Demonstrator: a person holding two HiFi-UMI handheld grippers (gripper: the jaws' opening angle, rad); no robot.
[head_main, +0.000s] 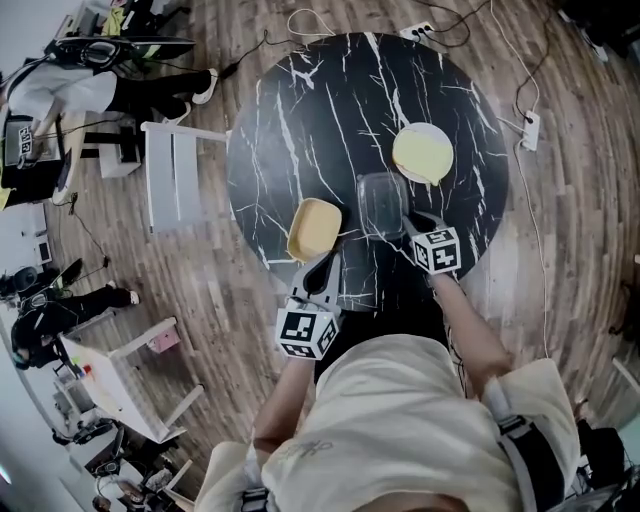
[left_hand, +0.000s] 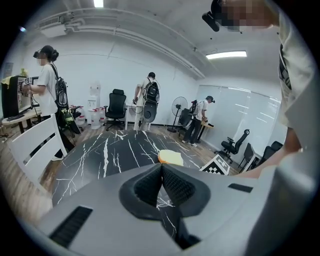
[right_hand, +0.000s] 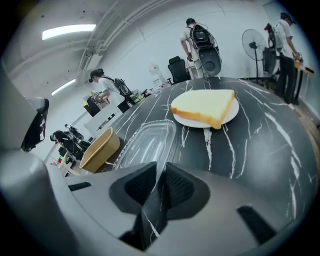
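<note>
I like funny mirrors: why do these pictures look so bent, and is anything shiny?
Head view: a wide lens bows the floor round the table. Left gripper view: dark rounded corners, bright ceiling lights, the left claw looms big. Right gripper view: light glints on the clear container; the room tilts.

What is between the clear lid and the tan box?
Nothing visible: only bare table separates the lid and the box. The left gripper, shut, sits at the box's near corner, just beside that gap. The right gripper grips the lid's near edge.
</note>
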